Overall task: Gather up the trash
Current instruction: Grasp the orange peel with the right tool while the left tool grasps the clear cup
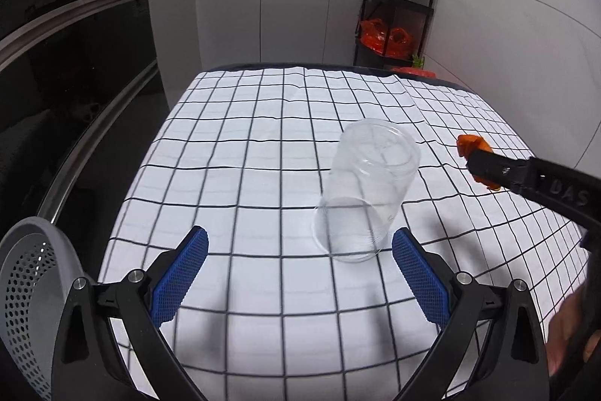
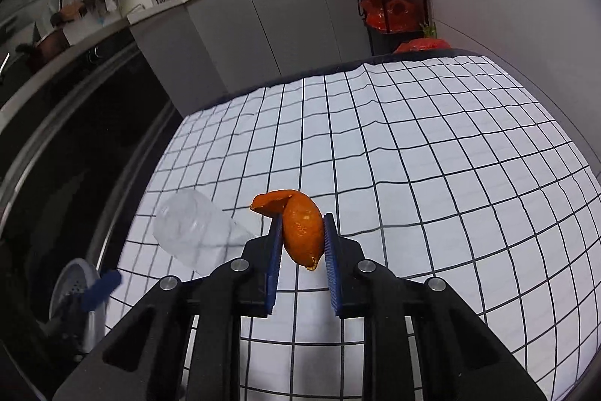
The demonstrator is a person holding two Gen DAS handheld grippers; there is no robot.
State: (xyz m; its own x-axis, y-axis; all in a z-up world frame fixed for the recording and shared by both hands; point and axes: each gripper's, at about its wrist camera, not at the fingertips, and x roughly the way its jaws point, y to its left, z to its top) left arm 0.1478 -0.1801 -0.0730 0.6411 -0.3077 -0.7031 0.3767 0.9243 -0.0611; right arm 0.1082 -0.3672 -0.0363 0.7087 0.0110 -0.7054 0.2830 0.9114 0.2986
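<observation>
A clear plastic cup (image 1: pixel 366 192) lies on its side on the checked tablecloth (image 1: pixel 244 145), just beyond my left gripper (image 1: pixel 299 245), which is open and empty with the cup's base near its right finger. My right gripper (image 2: pixel 302 224) is shut on a piece of orange peel (image 2: pixel 300 232) and holds it above the cloth. The peel and right gripper also show in the left wrist view (image 1: pixel 474 153), right of the cup. The cup shows in the right wrist view (image 2: pixel 195 232) to the left of the peel.
A grey perforated bin (image 1: pixel 30 292) stands off the table's left front corner; it also shows in the right wrist view (image 2: pixel 75 303). A dark oven front (image 1: pixel 75 62) runs along the left. A black shelf rack with orange bags (image 1: pixel 394 10) stands past the far edge.
</observation>
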